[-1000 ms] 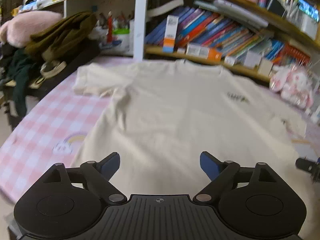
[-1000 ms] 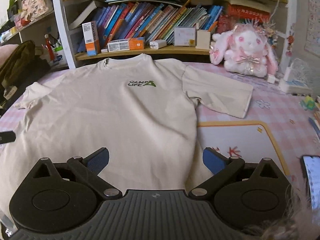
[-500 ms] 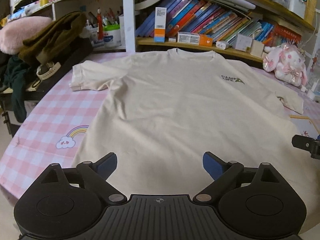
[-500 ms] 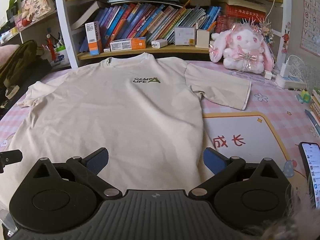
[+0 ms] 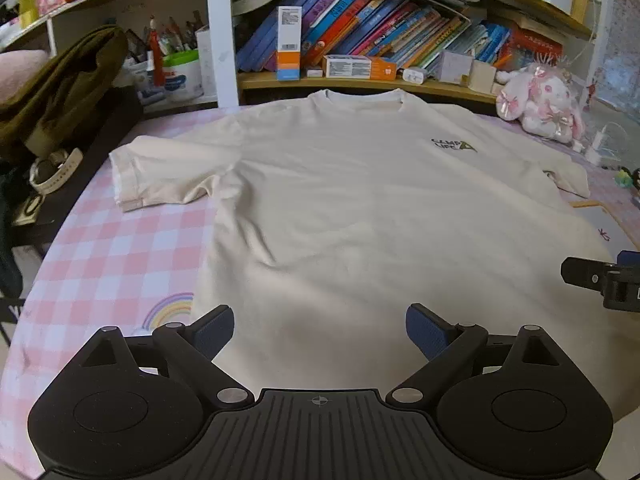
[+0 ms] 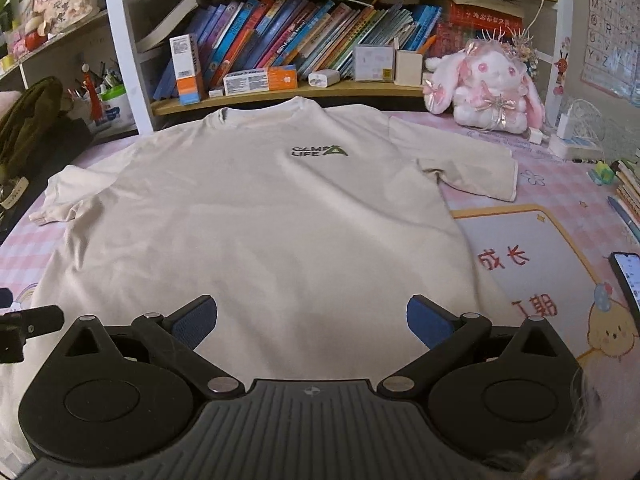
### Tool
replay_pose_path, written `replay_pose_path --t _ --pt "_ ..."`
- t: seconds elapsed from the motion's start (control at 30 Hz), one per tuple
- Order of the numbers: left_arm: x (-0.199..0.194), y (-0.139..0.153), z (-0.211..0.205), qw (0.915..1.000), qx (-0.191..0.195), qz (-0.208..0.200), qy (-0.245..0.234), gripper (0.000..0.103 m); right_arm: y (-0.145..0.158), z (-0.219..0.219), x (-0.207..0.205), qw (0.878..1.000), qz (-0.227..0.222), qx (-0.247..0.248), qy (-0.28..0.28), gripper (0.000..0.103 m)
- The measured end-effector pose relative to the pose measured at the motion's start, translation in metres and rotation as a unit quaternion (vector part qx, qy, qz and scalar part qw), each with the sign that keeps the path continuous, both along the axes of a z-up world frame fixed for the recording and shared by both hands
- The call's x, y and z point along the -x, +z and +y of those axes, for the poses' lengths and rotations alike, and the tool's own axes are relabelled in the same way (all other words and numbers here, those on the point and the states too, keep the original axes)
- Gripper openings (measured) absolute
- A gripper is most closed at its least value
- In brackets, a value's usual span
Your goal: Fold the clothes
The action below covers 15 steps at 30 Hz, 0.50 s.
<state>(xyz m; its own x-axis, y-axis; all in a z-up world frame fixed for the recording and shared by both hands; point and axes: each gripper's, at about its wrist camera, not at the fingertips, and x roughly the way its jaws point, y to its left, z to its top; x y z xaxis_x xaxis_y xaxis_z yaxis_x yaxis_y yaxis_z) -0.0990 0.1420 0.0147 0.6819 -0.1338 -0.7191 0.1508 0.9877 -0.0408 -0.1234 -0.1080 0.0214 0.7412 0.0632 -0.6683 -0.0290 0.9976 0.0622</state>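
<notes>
cream t-shirt (image 5: 360, 220) spread flat, both tools wide

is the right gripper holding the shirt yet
No, the right gripper is open above the hem of the shirt, with nothing pinched between its fingers.

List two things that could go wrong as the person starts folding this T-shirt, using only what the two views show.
1. The T-shirt has a bunched sleeve; folding now may trap those creases.
2. The phone lies beside the hem near the open right hand-held gripper; a sweeping fold might knock it. The left hand-held gripper is also open, holding nothing.
</notes>
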Motion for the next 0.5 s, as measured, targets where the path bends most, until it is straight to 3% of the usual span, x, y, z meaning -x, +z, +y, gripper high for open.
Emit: replay_pose_path --t 0.3,0.5 --pt "-0.025 0.0 0.034 0.9991 0.019 -0.007 -0.037 0.095 0.005 0.034 0.009 0.999 -0.01 0.011 -0.049 0.102" --pt "-0.044 -0.005 0.09 0.9955 0.091 -0.023 0.013 0.094 0.006 0.047 0.015 0.997 -0.011 0.014 -0.081 0.102"
